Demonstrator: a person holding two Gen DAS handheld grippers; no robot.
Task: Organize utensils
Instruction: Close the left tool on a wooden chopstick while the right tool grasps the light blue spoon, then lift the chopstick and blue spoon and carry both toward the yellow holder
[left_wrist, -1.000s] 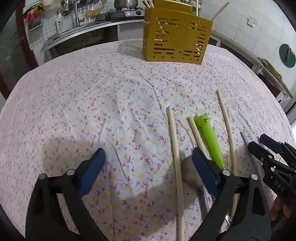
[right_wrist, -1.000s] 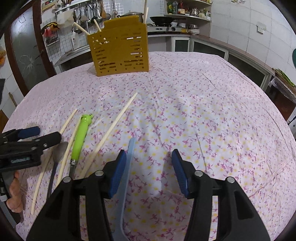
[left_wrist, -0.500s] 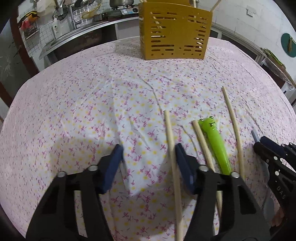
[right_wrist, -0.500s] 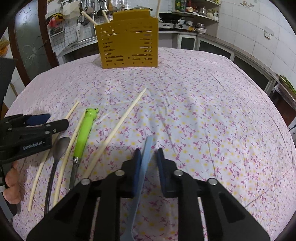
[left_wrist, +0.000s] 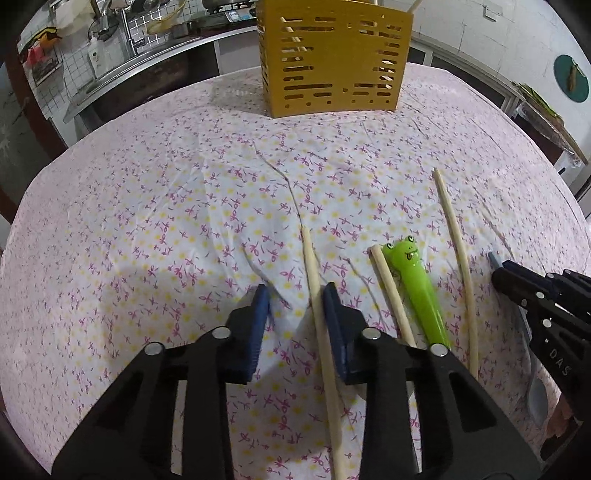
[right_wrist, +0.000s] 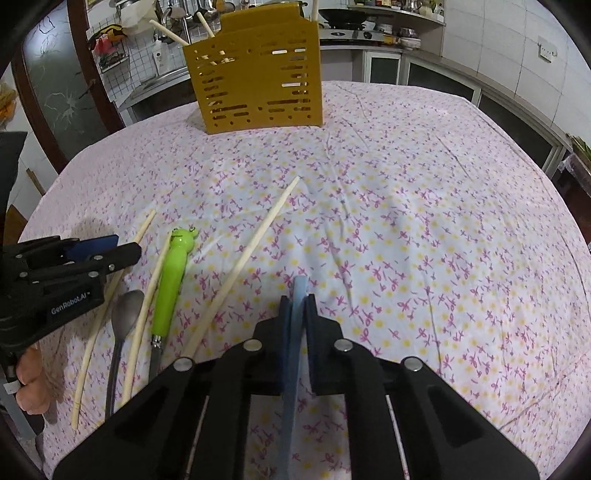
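Note:
My right gripper (right_wrist: 296, 306) is shut on a flat blue utensil handle (right_wrist: 297, 295) and holds it low over the cloth. My left gripper (left_wrist: 295, 302) is part open, its pads either side of a wooden chopstick (left_wrist: 314, 280) that lies against the right pad. Further chopsticks (left_wrist: 452, 229), a green frog-handled utensil (left_wrist: 417, 284) and a metal spoon (right_wrist: 125, 314) lie on the flowered tablecloth (left_wrist: 184, 221). The yellow slotted utensil holder (left_wrist: 334, 55) stands at the far side, with chopsticks in it.
The right gripper's black body shows at the right edge of the left wrist view (left_wrist: 546, 306); the left gripper's body shows at the left of the right wrist view (right_wrist: 62, 273). A kitchen counter with a sink (left_wrist: 122, 55) runs behind the table.
My right gripper shut on the blue handle and lifted it a little. My left gripper narrowed from wide open and moved left onto the leftmost chopstick. Both views drew closer to the holder.

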